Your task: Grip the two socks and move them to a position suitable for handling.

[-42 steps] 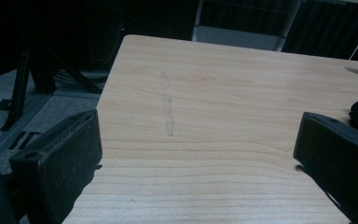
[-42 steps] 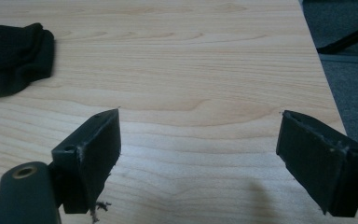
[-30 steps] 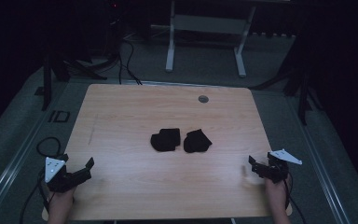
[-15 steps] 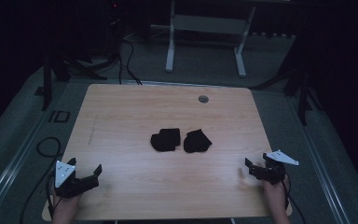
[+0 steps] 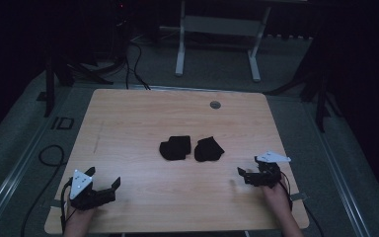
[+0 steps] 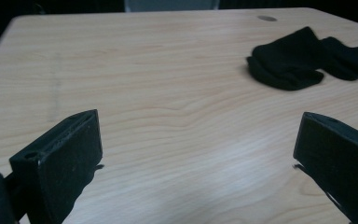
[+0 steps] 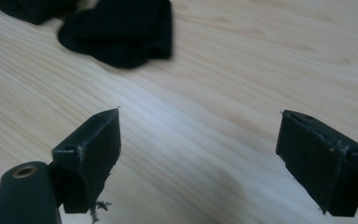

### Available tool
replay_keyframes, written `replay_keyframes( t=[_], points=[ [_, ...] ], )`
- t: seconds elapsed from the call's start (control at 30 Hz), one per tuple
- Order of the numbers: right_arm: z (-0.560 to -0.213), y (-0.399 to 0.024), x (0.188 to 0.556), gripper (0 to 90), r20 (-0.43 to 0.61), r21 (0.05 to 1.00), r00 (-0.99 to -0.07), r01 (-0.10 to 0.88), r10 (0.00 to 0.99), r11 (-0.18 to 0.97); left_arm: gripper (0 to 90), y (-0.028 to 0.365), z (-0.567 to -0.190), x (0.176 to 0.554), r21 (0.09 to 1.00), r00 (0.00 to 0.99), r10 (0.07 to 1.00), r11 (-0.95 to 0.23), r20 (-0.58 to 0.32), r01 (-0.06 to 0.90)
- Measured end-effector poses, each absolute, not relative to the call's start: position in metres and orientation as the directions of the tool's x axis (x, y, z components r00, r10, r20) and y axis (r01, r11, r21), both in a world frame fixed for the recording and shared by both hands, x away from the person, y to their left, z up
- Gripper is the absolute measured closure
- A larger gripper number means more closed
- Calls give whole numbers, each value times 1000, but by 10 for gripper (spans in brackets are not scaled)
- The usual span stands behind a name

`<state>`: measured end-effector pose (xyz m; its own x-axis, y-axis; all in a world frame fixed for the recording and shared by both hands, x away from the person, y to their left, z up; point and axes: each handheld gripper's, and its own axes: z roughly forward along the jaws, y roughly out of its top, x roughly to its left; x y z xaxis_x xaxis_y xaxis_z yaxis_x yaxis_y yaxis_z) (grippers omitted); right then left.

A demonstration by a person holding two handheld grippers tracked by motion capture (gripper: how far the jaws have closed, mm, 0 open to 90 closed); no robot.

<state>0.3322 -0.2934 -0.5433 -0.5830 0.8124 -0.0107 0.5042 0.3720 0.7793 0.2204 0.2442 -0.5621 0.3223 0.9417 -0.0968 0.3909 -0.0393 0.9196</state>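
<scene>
There were two black cloths (image 5: 175,147) (image 5: 208,149) on the wooden table (image 5: 128,123). They lay side by side in the middle, just touching. There were two grippers. The left gripper (image 5: 102,185) was low over the near left corner, and its jaws were spread wide with nothing between them. The right gripper (image 5: 243,174) was near the right edge, and its jaws were spread wide too, holding nothing. Both were well apart from the cloths. One small round hole (image 5: 215,104) sat near the far edge.

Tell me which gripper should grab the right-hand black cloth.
Right. The right gripper is open and nearest the right black cloth; the left gripper, also open, is across the table, closer to the other cloth.
</scene>
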Motion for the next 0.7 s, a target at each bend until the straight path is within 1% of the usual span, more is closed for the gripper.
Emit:
replay_keyframes(
  t=[0.1, 0.17, 0.2, 0.23, 0.3, 0.33, 0.4, 0.47, 0.7],
  points=[
    [-539, -277, 340, 136, 32, 781, -610, 510, 792, 361, 14, 239, -561, 220, 909, 351, 927, -26, -134, 416],
    [-538, -272, 342, 136, 38, 783, -616, 508, 787, 360, 14, 234, -559, 218, 911, 364, 923, -43, -121, 411],
    [-536, -258, 348, 133, 30, 781, -606, 511, 795, 360, 14, 232, -558, 218, 911, 371, 921, -47, -120, 411],
    [-535, -252, 351, 133, 29, 780, -612, 508, 790, 365, 14, 230, -557, 218, 909, 375, 919, -49, -121, 414],
    [-535, -242, 357, 132, 59, 788, -645, 499, 762, 361, 14, 227, -556, 218, 902, 372, 919, -46, -130, 430],
    [-535, -242, 357, 132, 59, 788, -645, 499, 762, 361, 14, 227, -556, 218, 902, 372, 919, -46, -130, 430],
    [-537, -226, 366, 132, 44, 782, -659, 490, 751, 384, 14, 223, -557, 217, 898, 391, 911, -56, -132, 436],
    [-538, -215, 375, 134, 49, 786, -665, 486, 745, 383, 14, 220, -558, 218, 895, 395, 912, -81, -110, 438],
    [-539, -190, 400, 149, 41, 787, -683, 472, 730, 397, 14, 225, -559, 219, 897, 378, 916, -48, -136, 439]
  ],
)
